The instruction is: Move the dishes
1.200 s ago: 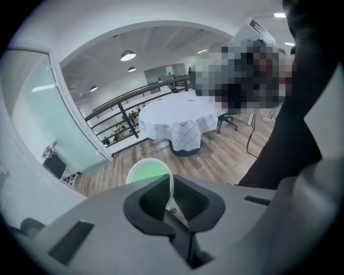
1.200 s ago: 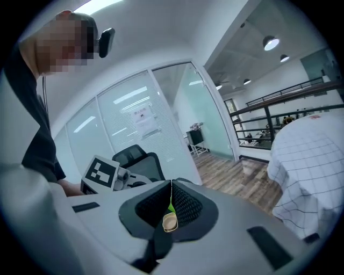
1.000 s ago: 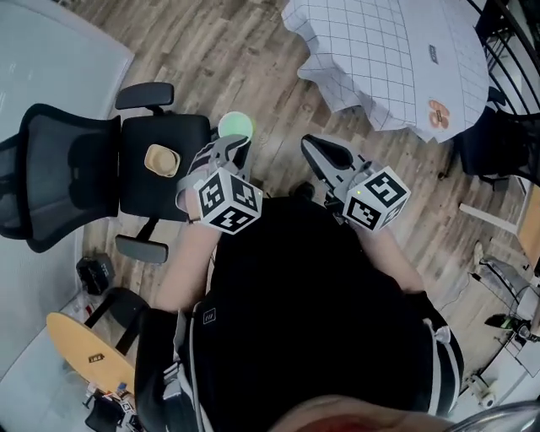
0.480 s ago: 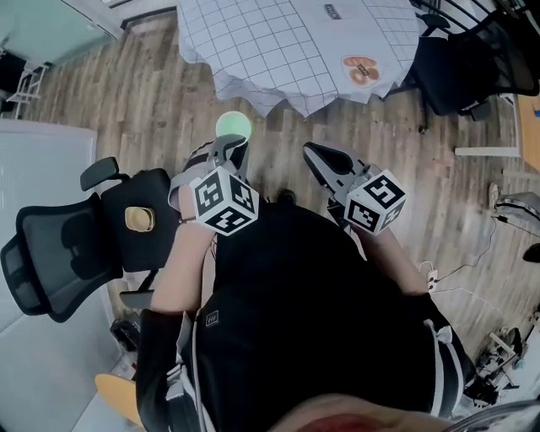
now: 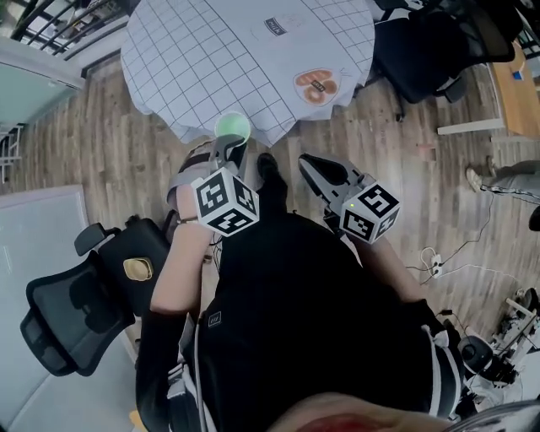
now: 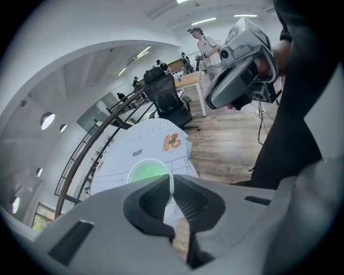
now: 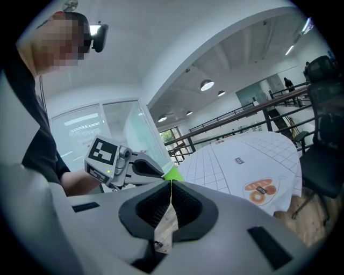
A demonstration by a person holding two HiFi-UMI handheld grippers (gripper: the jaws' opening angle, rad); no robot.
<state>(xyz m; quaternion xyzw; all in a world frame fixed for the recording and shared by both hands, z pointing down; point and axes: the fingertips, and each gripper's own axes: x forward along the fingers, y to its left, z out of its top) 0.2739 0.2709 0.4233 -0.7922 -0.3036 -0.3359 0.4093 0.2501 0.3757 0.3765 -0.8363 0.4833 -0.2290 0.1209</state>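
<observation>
1. The round table (image 5: 211,59), draped in a white grid-lined cloth, filled the top of the head view. Its cloth hem hung in folds just ahead of both grippers.
2. Bare wooden floor (image 5: 126,169) lay open to the left of the table and between the table and the person. More of it ran off to the right, where cables (image 5: 434,263) trailed across it.
3. A black office chair (image 5: 84,295) stood at the lower left, close by the person's left arm. A second black chair (image 5: 426,51) stood against the table's right edge.
4. The left gripper (image 5: 229,152) was clamped on the rim of a green bowl (image 5: 233,126). In the left gripper view its jaws pinched the bowl's near edge, with the gripper (image 6: 171,185) raised ahead of the person.
5. In the head view the bowl sat over the near hem of the tablecloth. Whether it was directly above the tabletop or short of it could not be told.
6. The bowl's inside showed only plain translucent green (image 6: 146,174).
7. The right gripper (image 5: 309,162) hung beside the left one, apart from the bowl. Its jaws (image 7: 171,185) were pressed together with nothing between them.
8. A small tan dish (image 5: 137,268) rested on the seat of the lower-left chair. What it held could not be made out.
9. On the tablecloth lay an orange printed patch (image 5: 315,84) near the right edge and a small dark label (image 5: 276,25) farther back.
</observation>
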